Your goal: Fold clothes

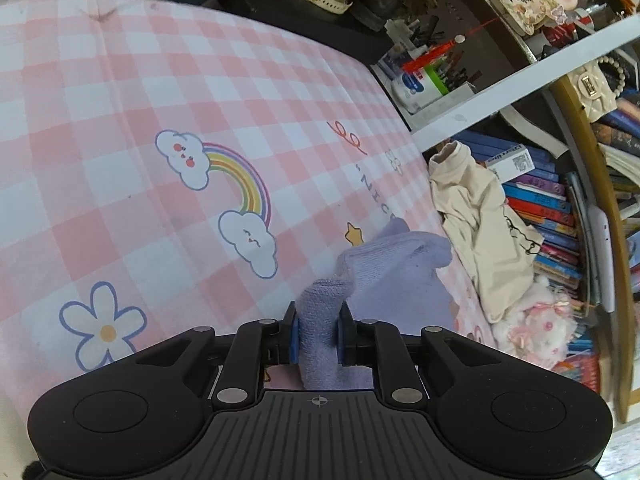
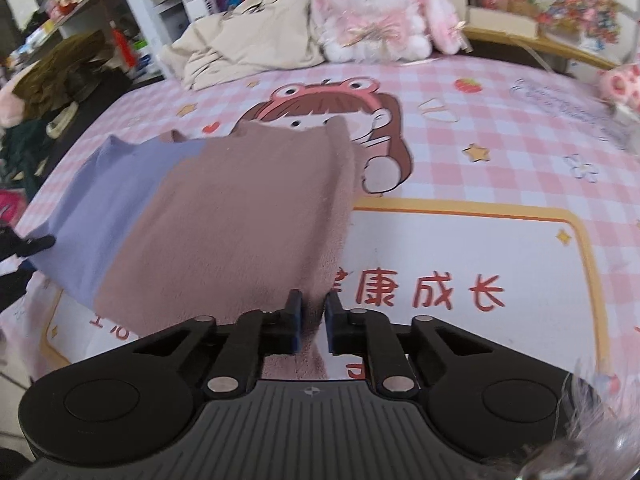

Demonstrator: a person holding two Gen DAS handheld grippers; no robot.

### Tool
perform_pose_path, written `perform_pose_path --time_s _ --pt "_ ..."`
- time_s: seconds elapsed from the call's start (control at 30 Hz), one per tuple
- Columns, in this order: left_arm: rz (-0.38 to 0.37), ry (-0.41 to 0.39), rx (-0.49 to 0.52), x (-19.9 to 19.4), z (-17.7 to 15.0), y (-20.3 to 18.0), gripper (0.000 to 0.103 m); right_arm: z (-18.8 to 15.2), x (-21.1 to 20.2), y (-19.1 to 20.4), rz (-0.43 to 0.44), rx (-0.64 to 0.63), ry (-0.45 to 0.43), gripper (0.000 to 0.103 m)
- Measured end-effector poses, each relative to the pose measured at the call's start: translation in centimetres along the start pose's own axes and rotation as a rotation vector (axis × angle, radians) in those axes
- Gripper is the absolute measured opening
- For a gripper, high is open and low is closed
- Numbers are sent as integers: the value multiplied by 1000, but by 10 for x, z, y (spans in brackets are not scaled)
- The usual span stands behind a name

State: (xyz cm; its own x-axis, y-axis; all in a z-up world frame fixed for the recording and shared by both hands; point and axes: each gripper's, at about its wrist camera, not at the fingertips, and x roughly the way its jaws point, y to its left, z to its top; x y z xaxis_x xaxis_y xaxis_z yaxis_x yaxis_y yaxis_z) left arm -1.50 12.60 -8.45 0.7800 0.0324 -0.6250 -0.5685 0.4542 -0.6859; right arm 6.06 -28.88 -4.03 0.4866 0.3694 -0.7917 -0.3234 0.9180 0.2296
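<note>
I am holding a two-coloured garment [image 2: 224, 216] over a bed covered with a pink checked sheet [image 1: 132, 92]. My left gripper [image 1: 316, 334] is nearly closed, and its blue pads are pressing on a bunched fold of the lilac part [image 1: 396, 268] of the cloth, which is rising up between the fingers and then spreading forward onto the sheet. My right gripper [image 2: 313, 322] is closed to a narrow slit, and the near edge of the brown part [image 2: 240, 220] of the same garment is sitting pinched between its pads. From the right wrist camera the garment is lying spread out in front of me, the brown part in the middle and the lilac part showing on the left side, both resting on the sheet over a cartoon girl print [image 2: 336, 120]. At the far edge of the bed a crumpled cream garment [image 2: 248, 44] is lying just beside a white and pink plush rabbit [image 2: 376, 12]. Behind them a shelf with books [image 1: 548, 204] is standing.
</note>
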Motion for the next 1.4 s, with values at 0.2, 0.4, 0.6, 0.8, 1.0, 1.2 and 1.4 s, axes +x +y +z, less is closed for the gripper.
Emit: perform_pose_path --time_s 0.2,0.4,0.6,0.8,1.0,1.2,1.4 --pt "-62 -92 132 -32 -9 -52 13 2 6 -13 88 -18 21 8" --pt "-173 -123 382 -65 -51 -145 13 5 9 -24 157 -42 30 8" --pt "-269 -24 656 -72 -130 -220 15 6 11 -35 218 -42 39 8" --pt "-190 312 735 -4 -201 -216 32 6 14 -56 316 29 57 8" --pt "-216 373 662 8 -209 -201 60 5 16 -66 369 60 73 9" --pt "-301 339 700 -31 -214 -214 66 11 9 -65 342 -9 72 24" --pt "-197 96 776 -62 -186 -214 69 24 -9 -79 273 3 30 48"
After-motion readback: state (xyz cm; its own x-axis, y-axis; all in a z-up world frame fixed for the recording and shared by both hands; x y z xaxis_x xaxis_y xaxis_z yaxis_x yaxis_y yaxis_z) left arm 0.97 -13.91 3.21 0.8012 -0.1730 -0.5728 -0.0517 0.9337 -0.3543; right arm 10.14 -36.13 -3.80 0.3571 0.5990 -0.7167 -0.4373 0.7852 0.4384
